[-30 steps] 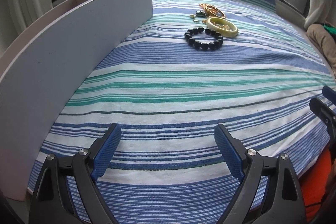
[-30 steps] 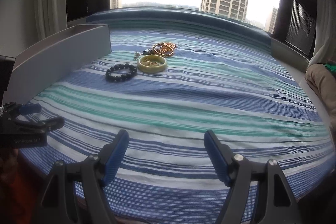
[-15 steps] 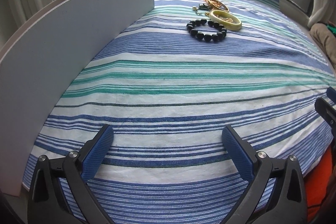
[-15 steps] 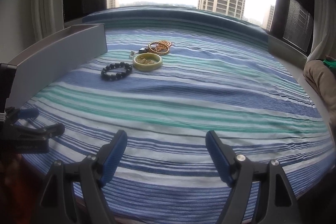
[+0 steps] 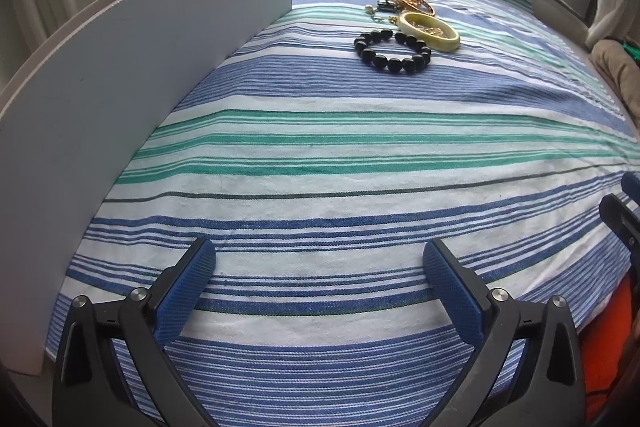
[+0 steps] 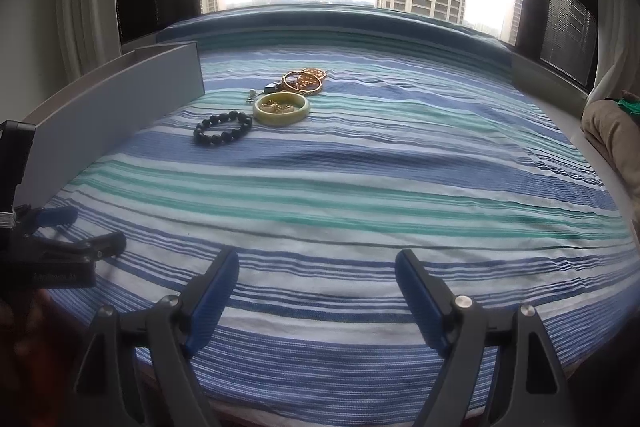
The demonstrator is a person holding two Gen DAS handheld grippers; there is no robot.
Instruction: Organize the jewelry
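the jewelry sits in a small cluster on the striped cloth (image 5: pixel 320 155), just off the far end of the grey box (image 5: pixel 120 75); the black bead bracelet (image 5: pixel 392 51) lies nearest, touching the pale bangle (image 5: pixel 430 31); gold bangles (image 6: pixel 304 81) lie just behind; the left gripper (image 5: pixel 320 267) is spread wide, nothing in it; the right gripper (image 6: pixel 316 279), jaws just widening, holds nothing; both hover well short of the cluster
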